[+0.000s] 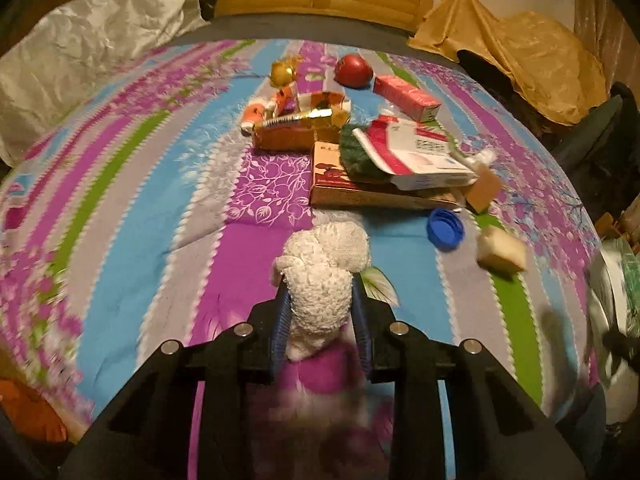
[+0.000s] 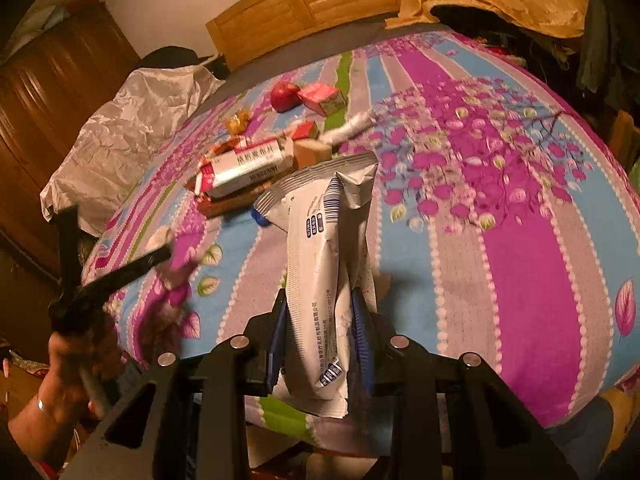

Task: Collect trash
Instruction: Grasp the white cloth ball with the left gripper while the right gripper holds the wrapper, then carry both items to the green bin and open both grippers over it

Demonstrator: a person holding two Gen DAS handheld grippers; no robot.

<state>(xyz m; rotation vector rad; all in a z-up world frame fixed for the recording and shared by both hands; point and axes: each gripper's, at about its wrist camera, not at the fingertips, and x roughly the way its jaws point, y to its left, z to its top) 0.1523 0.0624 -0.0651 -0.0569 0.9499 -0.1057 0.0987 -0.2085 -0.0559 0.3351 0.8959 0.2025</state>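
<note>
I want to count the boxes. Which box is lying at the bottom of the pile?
The flat brown box lies lowest, straight on the bedspread. The red-and-white box lies on top of it, and the small red box lies apart beside the apple.

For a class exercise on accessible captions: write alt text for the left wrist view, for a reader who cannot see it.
The left gripper is shut on a crumpled white tissue wad above a striped floral bedspread. Beyond lie flattened boxes, a blue bottle cap, a red apple and wrappers.

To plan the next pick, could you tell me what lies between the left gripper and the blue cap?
Only bare bedsheet between the left gripper and cap, in the left wrist view.
</note>
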